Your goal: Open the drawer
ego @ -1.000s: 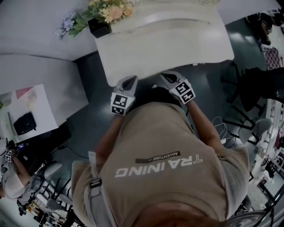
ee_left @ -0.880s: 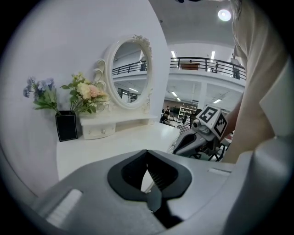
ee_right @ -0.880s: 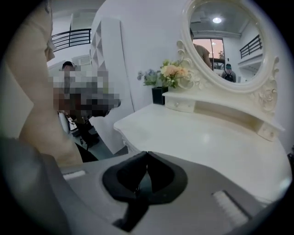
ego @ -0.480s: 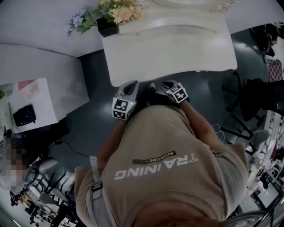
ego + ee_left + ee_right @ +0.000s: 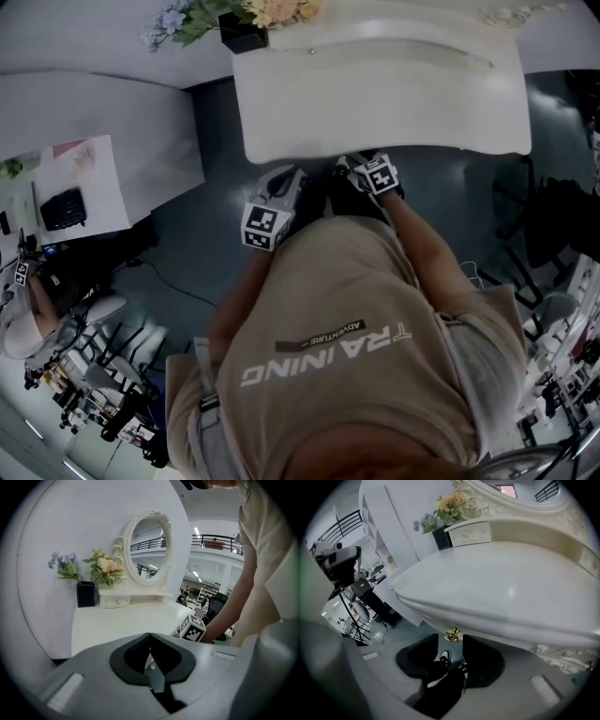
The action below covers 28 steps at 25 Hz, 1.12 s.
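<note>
A white dressing table (image 5: 375, 94) stands in front of me. A small gold knob (image 5: 453, 634) sits on its front, just under the top's rim. My right gripper (image 5: 451, 640) points down at that knob. Its jaws are opening, and the knob lies in the gap at their tips with neither pad pressing on it. In the head view the right gripper (image 5: 361, 173) is at the table's front edge. Beside it, my left gripper (image 5: 281, 192) hangs a little off that edge. In its own view the left gripper (image 5: 151, 665) is shut on nothing.
A black vase of flowers (image 5: 246, 33), an oval mirror (image 5: 147, 550) and a small drawer unit (image 5: 471, 532) stand at the back of the table. A white desk (image 5: 94, 141) is at the left, with chairs and stands around. My shoes (image 5: 443, 658) show below the right jaws.
The right gripper has sunk from above the table's front edge to below it. The left gripper has hardly shifted. The view has drifted, so the table sits further right.
</note>
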Each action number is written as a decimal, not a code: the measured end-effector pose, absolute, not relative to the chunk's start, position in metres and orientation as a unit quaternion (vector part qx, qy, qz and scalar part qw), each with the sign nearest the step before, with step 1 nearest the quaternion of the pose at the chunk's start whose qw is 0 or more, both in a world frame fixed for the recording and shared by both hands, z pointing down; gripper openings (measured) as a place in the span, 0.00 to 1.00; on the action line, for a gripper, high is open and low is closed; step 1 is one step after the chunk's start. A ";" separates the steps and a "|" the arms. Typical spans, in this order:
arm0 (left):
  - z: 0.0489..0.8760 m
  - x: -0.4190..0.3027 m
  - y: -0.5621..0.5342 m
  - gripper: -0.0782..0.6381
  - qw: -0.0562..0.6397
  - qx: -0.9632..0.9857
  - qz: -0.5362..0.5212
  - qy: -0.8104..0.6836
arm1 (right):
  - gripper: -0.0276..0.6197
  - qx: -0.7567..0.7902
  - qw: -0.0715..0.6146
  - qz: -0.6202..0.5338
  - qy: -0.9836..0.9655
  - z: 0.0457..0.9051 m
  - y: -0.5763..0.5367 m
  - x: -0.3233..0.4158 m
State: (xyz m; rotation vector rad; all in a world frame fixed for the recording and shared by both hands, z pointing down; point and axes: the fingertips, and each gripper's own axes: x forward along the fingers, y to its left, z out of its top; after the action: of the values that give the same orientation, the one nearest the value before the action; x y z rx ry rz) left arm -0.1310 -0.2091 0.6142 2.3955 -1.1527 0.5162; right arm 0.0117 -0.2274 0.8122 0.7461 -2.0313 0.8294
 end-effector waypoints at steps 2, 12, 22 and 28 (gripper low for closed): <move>0.613 -0.128 -0.208 0.12 0.216 0.862 0.191 -0.416 | 0.30 0.299 0.403 0.335 -0.797 0.824 -0.230 0.011; 0.599 -0.141 -0.213 0.12 0.211 0.851 0.198 -0.439 | 0.30 0.335 0.416 0.338 -0.775 0.838 -0.236 -0.001; 0.599 -0.169 -0.205 0.12 0.207 0.855 0.189 -0.437 | 0.24 0.338 0.437 0.343 -0.760 0.847 -0.232 -0.002; 0.600 -0.184 -0.200 0.12 0.197 0.864 0.177 -0.428 | 0.24 0.331 0.447 0.356 -0.751 0.845 -0.219 -0.005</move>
State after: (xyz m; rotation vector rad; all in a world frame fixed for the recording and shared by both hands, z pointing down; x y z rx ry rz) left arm -0.1838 -0.1997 0.5997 2.4182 -1.1993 0.4958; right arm -0.0048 -0.2192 0.8452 0.8202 -1.8598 0.8815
